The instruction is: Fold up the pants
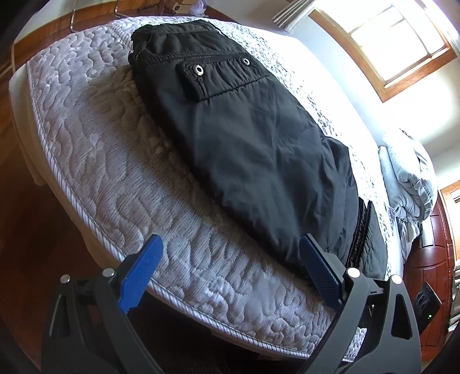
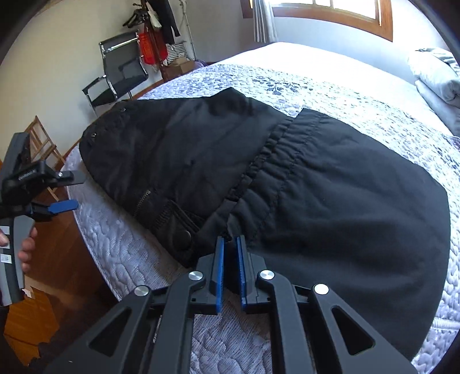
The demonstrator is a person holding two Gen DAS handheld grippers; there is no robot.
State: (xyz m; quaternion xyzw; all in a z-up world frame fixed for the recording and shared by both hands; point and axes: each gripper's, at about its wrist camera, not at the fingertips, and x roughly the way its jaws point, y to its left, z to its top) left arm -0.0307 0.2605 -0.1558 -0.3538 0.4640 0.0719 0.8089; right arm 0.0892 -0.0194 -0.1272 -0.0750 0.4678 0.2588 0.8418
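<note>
Black padded pants (image 1: 244, 138) lie folded along the near side of the quilted mattress (image 1: 100, 161). In the left wrist view their flap pocket with two metal eyelets (image 1: 199, 70) faces up. My left gripper (image 1: 230, 250) is open and empty, at the mattress edge, its right finger beside the pants' near end. In the right wrist view the pants (image 2: 316, 187) fill the middle, elastic waistband laid over. My right gripper (image 2: 231, 240) is nearly closed, its tips at the pants' near edge; whether it pinches cloth I cannot tell. The left gripper (image 2: 61, 191) shows at the far left, open.
A folded grey blanket (image 2: 437, 77) lies at the bed's far end under a window (image 2: 345, 11). A black chair (image 2: 120, 69), a clothes rack (image 2: 155, 31) and a wooden folding stool (image 2: 43, 143) stand beyond the bed. The wood floor (image 2: 69, 259) lies below the mattress edge.
</note>
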